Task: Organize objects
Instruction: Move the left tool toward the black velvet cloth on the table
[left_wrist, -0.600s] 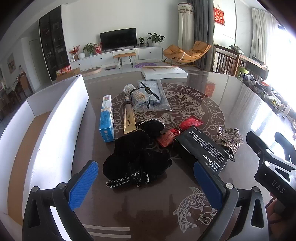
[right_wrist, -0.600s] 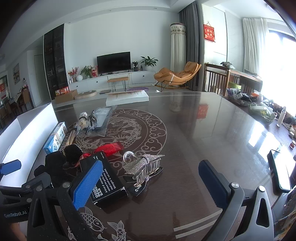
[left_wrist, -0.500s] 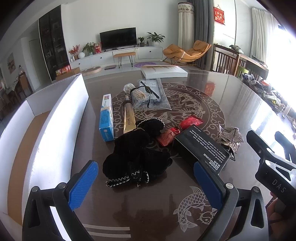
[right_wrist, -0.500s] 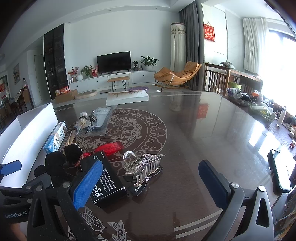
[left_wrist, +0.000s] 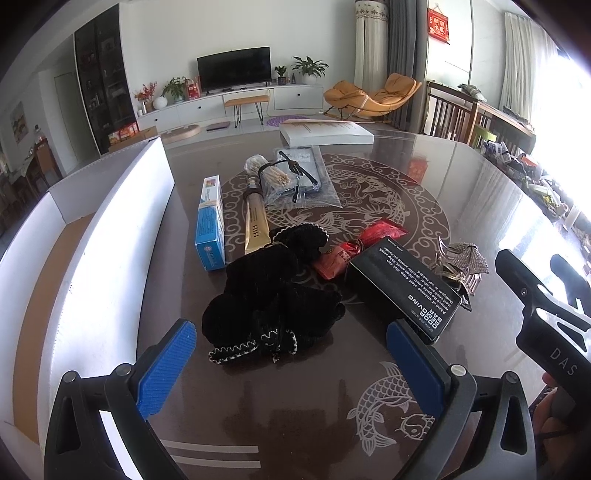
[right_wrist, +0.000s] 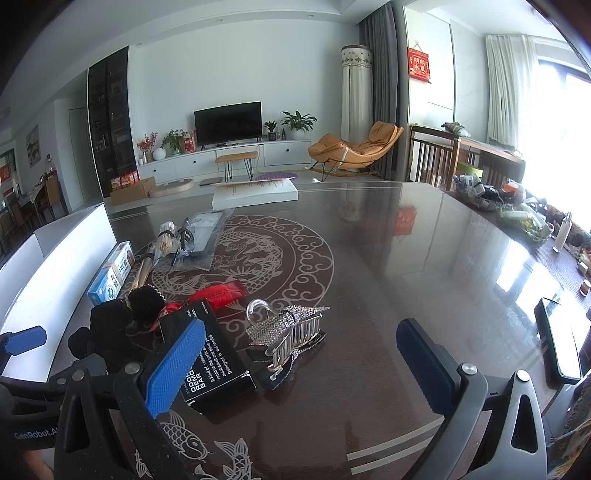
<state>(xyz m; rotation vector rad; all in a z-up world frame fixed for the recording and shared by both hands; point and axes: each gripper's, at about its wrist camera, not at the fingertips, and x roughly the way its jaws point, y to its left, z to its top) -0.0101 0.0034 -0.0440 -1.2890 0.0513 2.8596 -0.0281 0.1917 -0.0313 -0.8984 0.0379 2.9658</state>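
Note:
A heap of things lies on the dark patterned table (left_wrist: 295, 398): black knitted gloves (left_wrist: 273, 302), a black box with white print (left_wrist: 406, 291), a red wrapped packet (left_wrist: 362, 247), a rhinestone hair claw (right_wrist: 291, 332), a blue and white carton (left_wrist: 210, 225), a gold tube (left_wrist: 255, 221) and a clear bag of sticks and glasses (left_wrist: 291, 181). My left gripper (left_wrist: 291, 365) hangs open just short of the gloves, nothing between its blue pads. My right gripper (right_wrist: 299, 362) is open too, with the hair claw and the black box (right_wrist: 210, 362) beyond its fingers.
A long white cardboard box (left_wrist: 85, 240), open at the top, runs along the table's left side. A flat white box (left_wrist: 325, 133) lies at the far edge. A dark phone-like slab (right_wrist: 557, 339) rests at the right. Living-room furniture stands behind.

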